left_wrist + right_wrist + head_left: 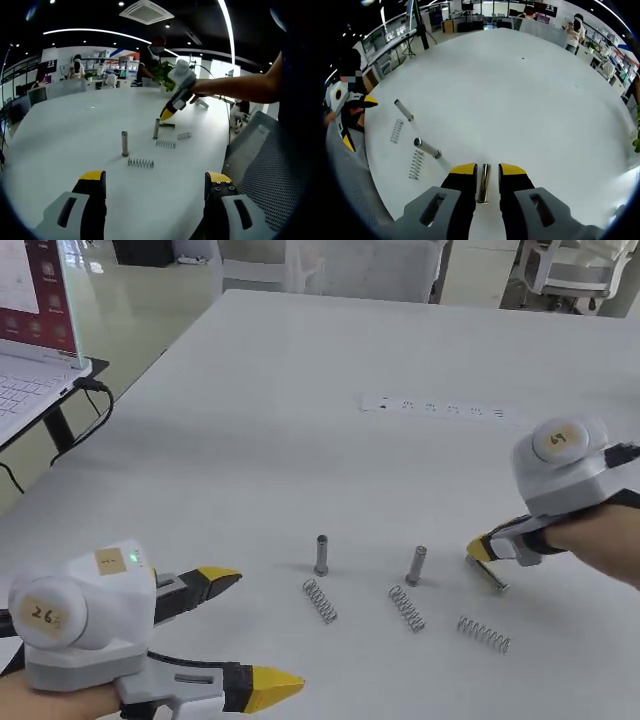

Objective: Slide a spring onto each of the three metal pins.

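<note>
My right claw (pixel 482 552) is closed narrowly on a short silver metal pin (pixel 483 182). The pin's long axis runs forward along the jaws, slanted low at the white tabletop (pixel 300 420). To its left stand a left upright pin (pixel 321 555) and a right upright pin (pixel 417 566). Just before them three coiled wire springs lie flat: left spring (pixel 319 600), middle spring (pixel 406 607), right spring (pixel 483 633). My left claw (pixel 255 630) gapes wide and holds nothing, near left. Broad bare surface stretches beyond, and a white laptop (pixel 30 370) sits past the left edge.

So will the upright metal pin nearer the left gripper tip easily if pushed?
Probably yes: the slim grey metal pin stands on a narrow base, tall for its width. Once down, its round shaft would likely roll on the smooth white table.
</note>
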`<state>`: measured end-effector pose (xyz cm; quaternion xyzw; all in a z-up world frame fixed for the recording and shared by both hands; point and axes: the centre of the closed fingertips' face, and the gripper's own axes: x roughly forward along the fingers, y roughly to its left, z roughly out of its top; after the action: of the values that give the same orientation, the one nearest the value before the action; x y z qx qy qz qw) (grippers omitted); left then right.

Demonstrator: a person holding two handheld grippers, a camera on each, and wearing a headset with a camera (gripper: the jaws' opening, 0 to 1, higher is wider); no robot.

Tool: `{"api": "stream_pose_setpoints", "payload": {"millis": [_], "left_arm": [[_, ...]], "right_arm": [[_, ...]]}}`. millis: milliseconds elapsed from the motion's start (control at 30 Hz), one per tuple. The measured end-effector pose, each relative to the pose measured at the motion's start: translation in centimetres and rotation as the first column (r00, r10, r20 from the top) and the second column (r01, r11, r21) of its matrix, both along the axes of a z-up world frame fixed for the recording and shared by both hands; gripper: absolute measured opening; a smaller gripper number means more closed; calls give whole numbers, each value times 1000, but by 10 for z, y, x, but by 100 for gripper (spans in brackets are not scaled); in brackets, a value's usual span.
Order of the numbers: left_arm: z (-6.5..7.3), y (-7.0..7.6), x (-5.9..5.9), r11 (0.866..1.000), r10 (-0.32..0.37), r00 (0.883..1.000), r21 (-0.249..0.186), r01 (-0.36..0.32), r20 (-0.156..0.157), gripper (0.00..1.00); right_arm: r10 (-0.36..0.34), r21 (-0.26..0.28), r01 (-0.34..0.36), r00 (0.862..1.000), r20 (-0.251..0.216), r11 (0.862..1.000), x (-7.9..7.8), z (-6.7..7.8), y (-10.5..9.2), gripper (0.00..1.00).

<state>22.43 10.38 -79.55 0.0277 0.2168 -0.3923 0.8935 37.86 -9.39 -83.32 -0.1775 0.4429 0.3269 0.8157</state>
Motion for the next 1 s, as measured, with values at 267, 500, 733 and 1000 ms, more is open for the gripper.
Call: {"api": "stream_pose_setpoints", "payload": {"millis": [267, 500, 733, 1000], "left_arm": [[0, 0, 0, 1000, 3, 1000, -2, -3, 0, 77], [0, 0, 0, 1000, 3, 1000, -2, -3, -2, 76], [0, 0, 1, 1000, 8, 1000, -5, -8, -1, 76], [0, 1, 1, 1000, 8, 1000, -5, -8, -1, 76]], "right_arm": [[-11, -30, 10, 999, -38, 1000, -3, -12, 1, 14], [-16, -54, 13, 998, -56, 998, -2, -17, -2, 12], [-5, -90, -1, 998, -61, 996, -3, -22, -2, 10], [-2, -100, -4, 998, -64, 995, -5, -20, 0, 9]]}}
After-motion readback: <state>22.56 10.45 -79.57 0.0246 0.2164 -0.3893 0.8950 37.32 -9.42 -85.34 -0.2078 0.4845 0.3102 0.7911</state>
